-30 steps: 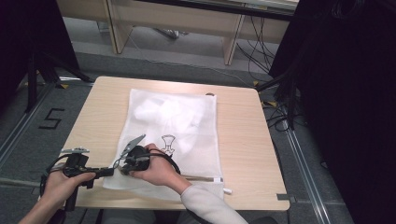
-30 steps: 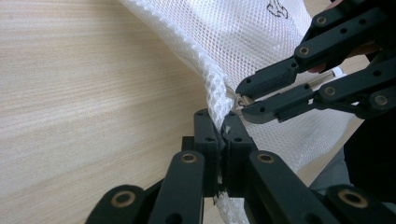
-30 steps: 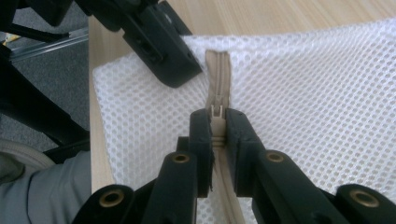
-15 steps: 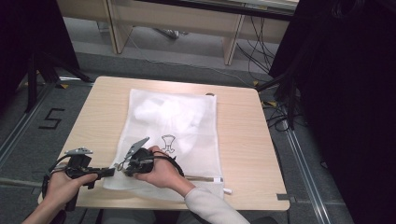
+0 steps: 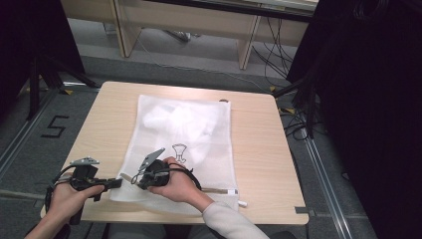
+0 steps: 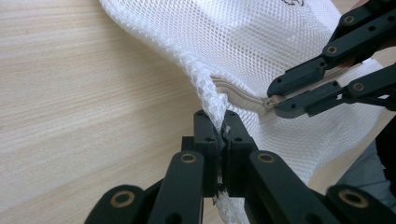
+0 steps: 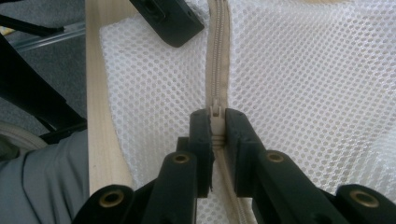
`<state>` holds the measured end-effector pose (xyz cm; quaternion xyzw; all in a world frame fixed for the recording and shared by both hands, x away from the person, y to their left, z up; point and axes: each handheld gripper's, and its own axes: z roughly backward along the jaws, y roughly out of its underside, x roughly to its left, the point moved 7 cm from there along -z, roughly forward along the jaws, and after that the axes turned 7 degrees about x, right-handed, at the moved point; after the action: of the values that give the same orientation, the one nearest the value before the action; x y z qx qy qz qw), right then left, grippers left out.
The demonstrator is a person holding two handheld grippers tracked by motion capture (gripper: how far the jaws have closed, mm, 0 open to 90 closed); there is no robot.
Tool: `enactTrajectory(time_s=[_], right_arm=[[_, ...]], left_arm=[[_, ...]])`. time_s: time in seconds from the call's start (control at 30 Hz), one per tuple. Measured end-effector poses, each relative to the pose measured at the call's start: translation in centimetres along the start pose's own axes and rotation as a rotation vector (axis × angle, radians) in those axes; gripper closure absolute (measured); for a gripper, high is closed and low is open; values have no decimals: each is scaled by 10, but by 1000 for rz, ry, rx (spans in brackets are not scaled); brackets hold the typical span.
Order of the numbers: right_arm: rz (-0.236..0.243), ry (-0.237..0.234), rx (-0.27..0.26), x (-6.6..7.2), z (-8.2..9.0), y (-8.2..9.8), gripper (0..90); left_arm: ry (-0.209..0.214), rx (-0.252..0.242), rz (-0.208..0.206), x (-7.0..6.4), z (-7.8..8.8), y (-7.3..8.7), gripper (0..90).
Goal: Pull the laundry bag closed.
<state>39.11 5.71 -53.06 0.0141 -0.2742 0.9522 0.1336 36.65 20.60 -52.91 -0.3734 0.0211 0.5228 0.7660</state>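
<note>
A white mesh laundry bag (image 5: 199, 149) lies flat on the wooden table (image 5: 259, 149), its zipper (image 7: 217, 51) running along the near edge. My left gripper (image 6: 220, 128) is shut on the bag's bunched near-left corner (image 6: 208, 93) and lifts the mesh a little. Just to its right, my right gripper (image 7: 215, 123) is shut on the zipper pull (image 7: 215, 112). In the high view the left gripper (image 5: 117, 182) and the right gripper (image 5: 135, 178) sit close together at the bag's front-left corner. In the left gripper view the right gripper (image 6: 275, 102) pinches the metal pull.
Something white and crumpled (image 5: 174, 117) shows through the mesh, beside a small dark print (image 5: 179, 152). The table's front edge (image 5: 199, 219) runs just behind both hands. Bare wood (image 5: 99, 129) lies left of the bag. Cables (image 5: 298, 119) trail on the floor to the right.
My right gripper has edged slightly to the right along the zipper line. The left hand has stayed put, still pinching the corner.
</note>
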Motion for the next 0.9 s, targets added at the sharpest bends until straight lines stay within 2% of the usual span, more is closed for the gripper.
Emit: enactTrajectory(time_s=[0.13, 0.2, 0.33, 0.4, 0.47, 0.67, 0.9], right_arm=[[-17, -10, -14, 2, 2, 2, 825], [-7, -6, -21, 3, 2, 2, 826], [-6, -1, -14, 0, 1, 5, 825], [-23, -3, -6, -1, 2, 9, 825], [-24, -5, -11, -1, 3, 10, 825], [-8, 6, -8, -1, 6, 11, 825], [-17, 0, -3, -3, 8, 15, 825]], left_arm=[[4, 12, -1, 0, -1, 0, 862], [-2, 15, -1, 0, -2, 0, 862], [-8, 14, -1, 1, -2, 0, 862], [-14, 14, -7, 2, -2, 0, 862], [-9, 10, 5, 0, -2, 0, 862], [-2, 10, 6, 1, -2, 0, 862], [-5, 15, 5, 1, -2, 1, 861]])
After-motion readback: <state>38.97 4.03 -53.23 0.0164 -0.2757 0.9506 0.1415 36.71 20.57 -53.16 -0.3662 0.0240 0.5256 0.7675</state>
